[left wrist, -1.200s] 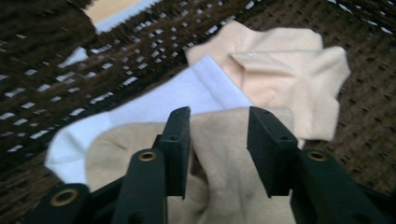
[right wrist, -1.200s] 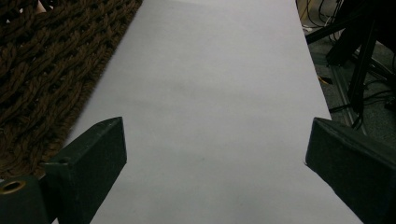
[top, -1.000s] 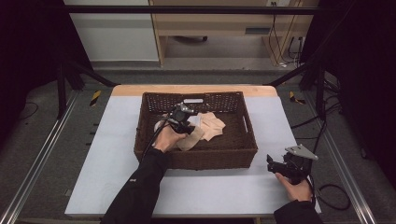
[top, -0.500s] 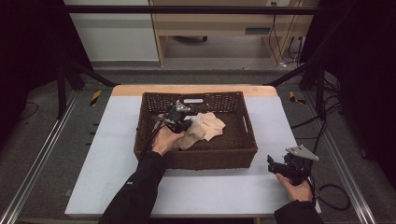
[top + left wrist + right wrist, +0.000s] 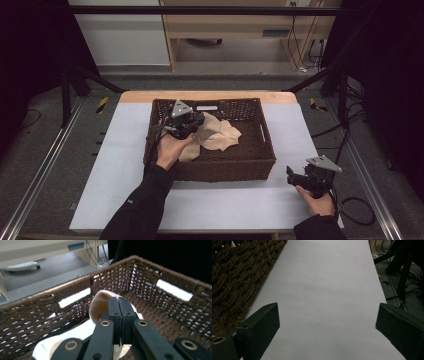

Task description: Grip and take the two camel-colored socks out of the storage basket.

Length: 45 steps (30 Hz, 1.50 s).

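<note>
Beige cloth (image 5: pixel 216 137) lies in brown wicker basket (image 5: pixel 260 165); left gripper (image 5: pixel 119 312) clamped on what looks like fold of it, jaws pressed together; right gripper (image 5: pixel 327 322) gapes wide over white table (image 5: pixel 324 277), well apart

We find no writing, label, brand or number that we can read anywhere. The white tag (image 5: pixel 207 107) on the far wall of the wicker basket (image 5: pixel 220 170) is too small and blurred for us to make out any words on it.
</note>
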Available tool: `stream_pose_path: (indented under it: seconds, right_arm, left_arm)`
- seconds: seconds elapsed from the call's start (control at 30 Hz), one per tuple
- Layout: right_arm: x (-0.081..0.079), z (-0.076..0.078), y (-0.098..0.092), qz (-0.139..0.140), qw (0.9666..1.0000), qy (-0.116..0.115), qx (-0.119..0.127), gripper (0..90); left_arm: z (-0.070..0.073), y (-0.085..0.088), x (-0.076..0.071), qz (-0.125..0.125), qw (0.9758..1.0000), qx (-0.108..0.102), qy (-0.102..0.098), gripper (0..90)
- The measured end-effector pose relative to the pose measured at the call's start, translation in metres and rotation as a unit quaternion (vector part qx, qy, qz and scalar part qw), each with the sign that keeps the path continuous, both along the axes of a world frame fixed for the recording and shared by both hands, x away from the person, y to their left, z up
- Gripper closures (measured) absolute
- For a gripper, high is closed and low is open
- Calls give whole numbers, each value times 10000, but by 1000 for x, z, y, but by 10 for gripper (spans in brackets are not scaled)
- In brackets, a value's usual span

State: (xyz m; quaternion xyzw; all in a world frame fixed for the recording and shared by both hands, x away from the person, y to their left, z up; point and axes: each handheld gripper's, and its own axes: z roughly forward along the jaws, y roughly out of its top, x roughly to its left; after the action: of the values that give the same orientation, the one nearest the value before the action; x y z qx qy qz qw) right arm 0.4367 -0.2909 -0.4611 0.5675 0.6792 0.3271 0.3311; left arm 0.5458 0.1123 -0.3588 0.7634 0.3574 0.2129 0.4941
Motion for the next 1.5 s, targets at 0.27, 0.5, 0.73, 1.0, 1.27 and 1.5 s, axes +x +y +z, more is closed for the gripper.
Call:
stream_pose_path:
  seconds: [0.27, 0.5, 0.73, 1.0, 1.27, 1.5]
  right_arm:
    - [0, 0, 0, -8, 10000, -11, -10, 55]
    - [0, 0, 0, -17, 10000, -13, -2, 54]
    - [0, 0, 0, -29, 10000, -4, -17, 54]
    - [-1, 0, 1, -35, 10000, 23, 7, 54]
    - [-2, 0, 1, -28, 10000, 16, 3, 54]
    - [-3, 0, 2, -20, 10000, 19, 1, 55]
  left_arm:
    - [27, 14, -20, 17, 9982, -485, -365, 884]
    - [54, 24, -46, -94, 9957, -588, -712, 884]
    - [78, 42, -76, -235, 9917, -767, -1001, 884]
    - [80, 51, -110, -530, 9888, -839, -1119, 884]
    - [72, 59, -132, -686, 9880, -856, -1089, 884]
    - [55, 62, -154, -926, 9873, -829, -990, 883]
